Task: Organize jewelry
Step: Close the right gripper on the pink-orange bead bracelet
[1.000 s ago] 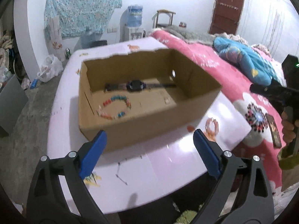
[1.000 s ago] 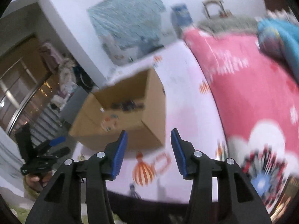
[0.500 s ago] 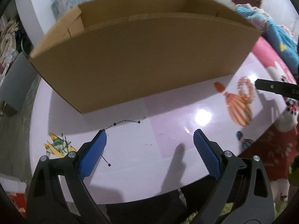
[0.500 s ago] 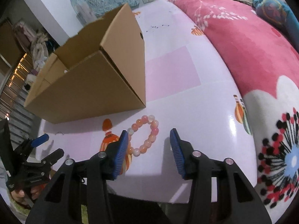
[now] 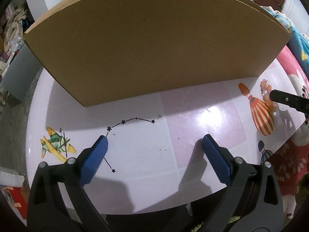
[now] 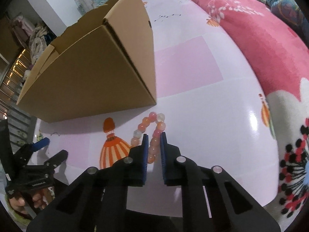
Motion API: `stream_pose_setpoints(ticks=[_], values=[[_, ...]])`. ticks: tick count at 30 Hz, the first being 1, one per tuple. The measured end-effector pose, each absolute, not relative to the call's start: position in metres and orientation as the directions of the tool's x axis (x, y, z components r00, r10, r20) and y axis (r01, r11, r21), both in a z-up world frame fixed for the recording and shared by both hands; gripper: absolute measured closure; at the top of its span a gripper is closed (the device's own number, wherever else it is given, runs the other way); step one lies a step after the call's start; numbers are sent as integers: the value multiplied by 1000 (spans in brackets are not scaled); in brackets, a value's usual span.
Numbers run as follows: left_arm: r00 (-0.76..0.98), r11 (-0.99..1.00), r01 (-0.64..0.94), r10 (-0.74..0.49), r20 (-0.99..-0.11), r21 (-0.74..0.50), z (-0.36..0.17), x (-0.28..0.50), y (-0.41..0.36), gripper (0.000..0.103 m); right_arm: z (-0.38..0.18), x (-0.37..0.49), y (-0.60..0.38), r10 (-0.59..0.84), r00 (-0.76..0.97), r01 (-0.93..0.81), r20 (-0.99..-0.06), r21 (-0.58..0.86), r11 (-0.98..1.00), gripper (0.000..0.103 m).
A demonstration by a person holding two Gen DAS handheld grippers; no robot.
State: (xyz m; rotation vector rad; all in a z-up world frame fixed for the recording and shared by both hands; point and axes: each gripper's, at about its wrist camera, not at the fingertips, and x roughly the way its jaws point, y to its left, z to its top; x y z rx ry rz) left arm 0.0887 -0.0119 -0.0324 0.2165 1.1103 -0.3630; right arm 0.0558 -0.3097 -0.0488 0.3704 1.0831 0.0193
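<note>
Two hand-held grippers are shown over a pink tabletop [image 6: 202, 116] printed with balloons, a plane and a star chain. The right gripper [image 6: 154, 135] points steeply down at a bead bracelet [image 6: 152, 127] of pink, orange and milky beads. The bracelet lies on the table just beside the near corner of an open cardboard box [image 6: 92, 67] and partly over a printed orange balloon. The jaws of this gripper have just been closing, and one side of the bead loop stands between the blue pads [image 6: 145, 150]. The pads appear to press on those beads, so the strand is judged to be pinched; the far part of the loop rests on the table beyond the tips. The left gripper [image 5: 154, 143] hangs over bare table in front of the box's long wall, its blue fingers spread wide with nothing between them. In the left wrist view the box wall fills the upper field, so the inside of the box cannot be seen, and the bracelet [image 5: 265, 86] appears at the right edge.

The step in hand is judged to be the pick-up of the bracelet. The next move calls for a firm hold on round beads that may roll out of the pads. A straight lift clear of the box wall would follow, then a carry over the rim and a release inside.
</note>
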Motion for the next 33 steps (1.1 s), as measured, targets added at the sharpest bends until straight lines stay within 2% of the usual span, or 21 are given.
stream_pose_setpoints(ticks=[19,33], values=[[409,921,390,-181,-895,-8,-38,83,-13,8,-51,61,-249,351,421,13,-836,392,920,92],[419,922,386,-177,-891,-2,-43,82,-16,7,-49,60,-257,353,417,13,-837,394,919,91]])
